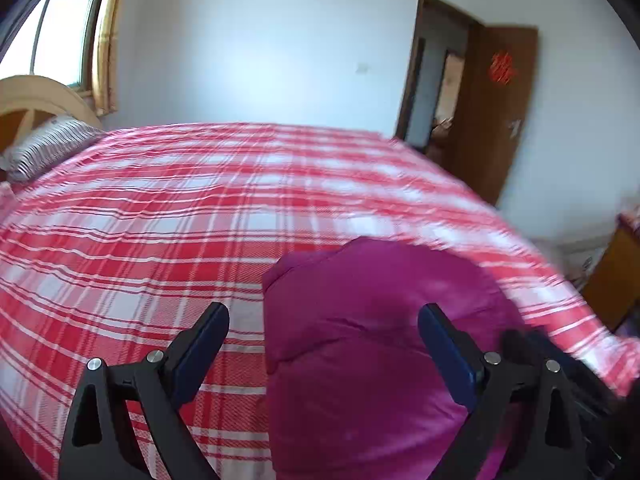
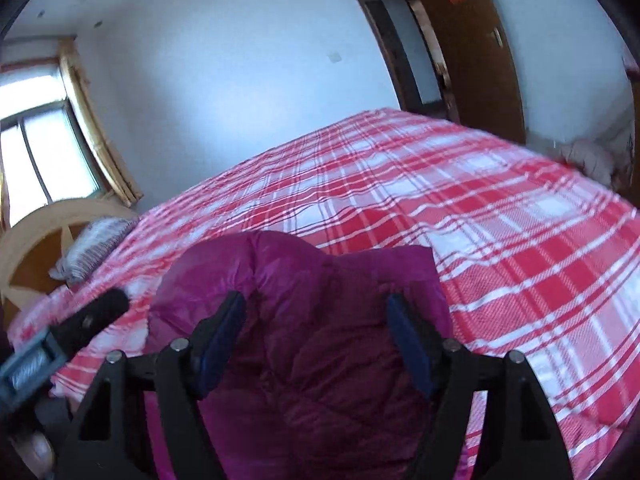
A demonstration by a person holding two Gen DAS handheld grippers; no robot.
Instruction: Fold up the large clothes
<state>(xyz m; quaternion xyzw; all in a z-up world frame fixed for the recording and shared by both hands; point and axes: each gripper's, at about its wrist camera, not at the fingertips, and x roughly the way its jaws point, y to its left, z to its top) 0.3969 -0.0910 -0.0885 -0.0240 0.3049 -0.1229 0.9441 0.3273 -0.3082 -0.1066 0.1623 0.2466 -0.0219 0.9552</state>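
R gripper [image 2: 316,330] apart over magenta jacket [image 2: 320,360], prob. not gripping

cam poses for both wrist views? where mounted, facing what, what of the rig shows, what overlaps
Left wrist: on the left gripper, angled down across the bed toward the door; its open fingers frame the jacket's left edge; right gripper blurred at lower right.
Right wrist: on the right gripper, angled down at the jacket, window at left; fingers open over the fabric, not pinching; left gripper at lower left.
Shared: jacket, bed, pillow, headboard, window, door.
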